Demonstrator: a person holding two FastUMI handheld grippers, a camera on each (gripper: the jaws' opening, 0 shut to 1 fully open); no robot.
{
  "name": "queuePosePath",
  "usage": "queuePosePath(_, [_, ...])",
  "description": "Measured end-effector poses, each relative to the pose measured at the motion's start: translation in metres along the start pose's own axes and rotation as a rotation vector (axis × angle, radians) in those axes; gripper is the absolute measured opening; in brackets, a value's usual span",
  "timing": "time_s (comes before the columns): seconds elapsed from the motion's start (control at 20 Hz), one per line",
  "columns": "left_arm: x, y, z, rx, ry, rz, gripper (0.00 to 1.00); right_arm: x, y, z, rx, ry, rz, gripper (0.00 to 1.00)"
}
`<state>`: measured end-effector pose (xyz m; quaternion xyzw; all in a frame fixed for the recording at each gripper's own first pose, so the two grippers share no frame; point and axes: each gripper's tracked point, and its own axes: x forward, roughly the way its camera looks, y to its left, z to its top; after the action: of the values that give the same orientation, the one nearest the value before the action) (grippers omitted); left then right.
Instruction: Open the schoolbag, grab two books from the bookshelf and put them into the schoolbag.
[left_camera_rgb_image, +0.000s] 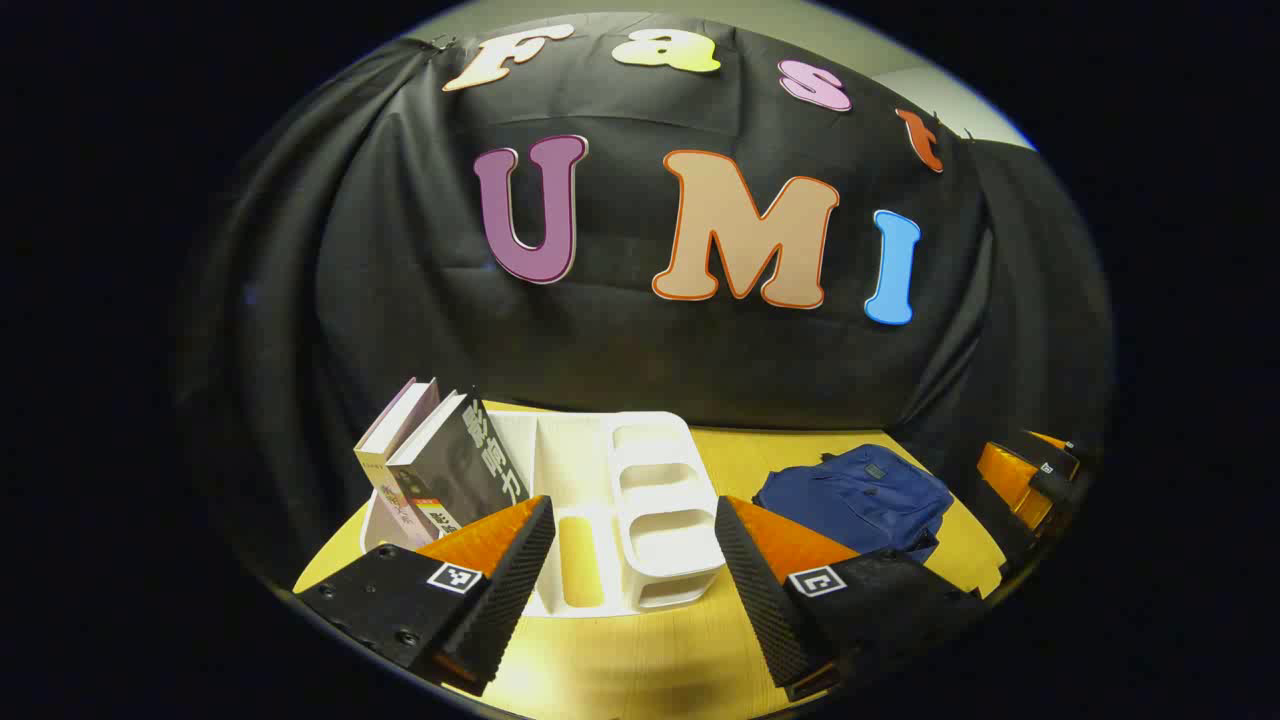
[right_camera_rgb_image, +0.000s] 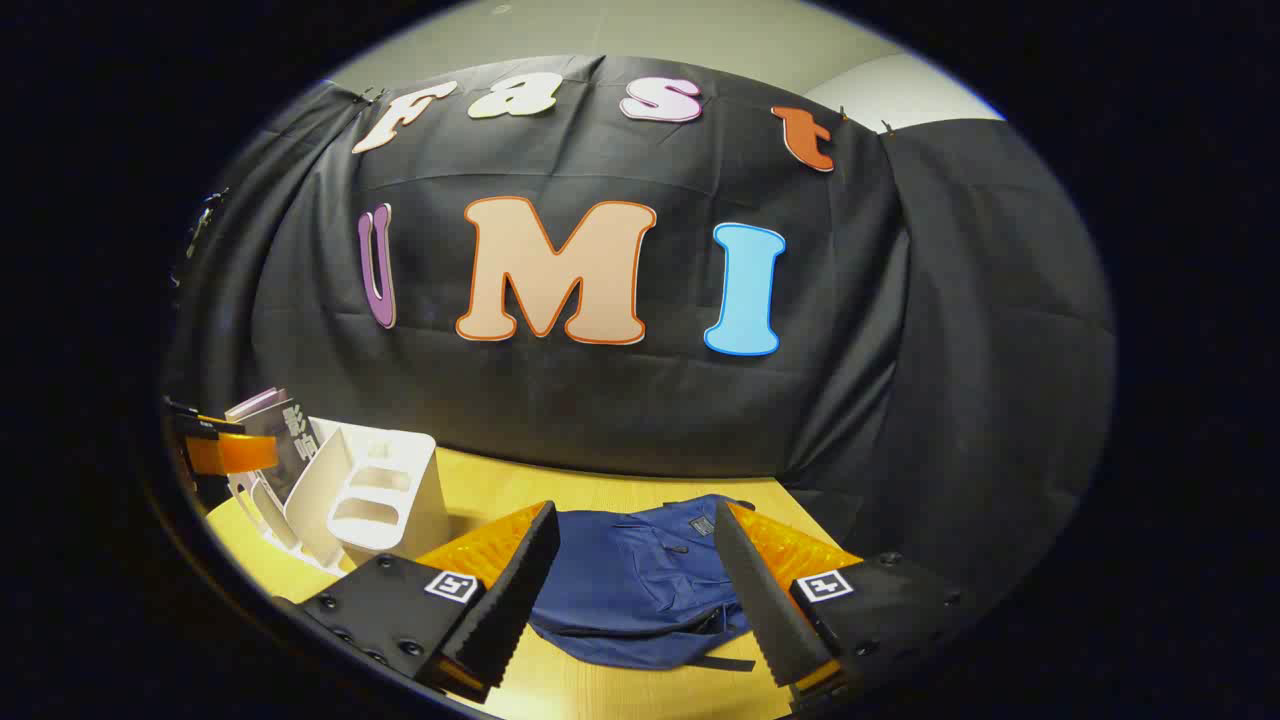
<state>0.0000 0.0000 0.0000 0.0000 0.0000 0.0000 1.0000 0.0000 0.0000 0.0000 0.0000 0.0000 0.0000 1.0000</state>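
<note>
Two books: (left_camera_rgb_image: 430, 460) upright and leaning together in the far-left end of the white bookshelf (left_camera_rgb_image: 640, 500), a pale one behind a dark one; both untouched, by my reading.
Schoolbag: (right_camera_rgb_image: 640, 580) blue, lying flat on the yellow table (right_camera_rgb_image: 500, 480), to the right of the bookshelf and apart from it; it looks closed, though the zip line is too small to trace.
Step in hand: opening the schoolbag, judged not yet begun.
Right gripper: (right_camera_rgb_image: 635, 590) fingers spread wide, holding nothing; the schoolbag lies straight ahead between the two fingers and below them, not touched as far as can be seen.
Left gripper: (left_camera_rgb_image: 635, 560) fingers spread wide, holding nothing; it faces the bookshelf's open compartments, with the books off to its left and the schoolbag off to its right, near but apart.
Method: bring the right gripper down on the bag's top edge where the zip pull should sit, and pinch the pull alone, not the cloth around it.
Method, support: the soft bag will likely slide or bunch when pulled, so the left gripper would do well to pin or hold the fabric beside the zip.
Method, opening: draw the zip far enough that the mouth gapes wider than a book's cover.
</note>
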Motion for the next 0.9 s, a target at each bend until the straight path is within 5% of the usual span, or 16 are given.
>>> queuePosePath(0.9, [0.022,-0.037,0.011,0.071,0.026,-0.142,0.95,-0.016,-0.006,0.008,-0.009,-0.02,-0.036,0.97])
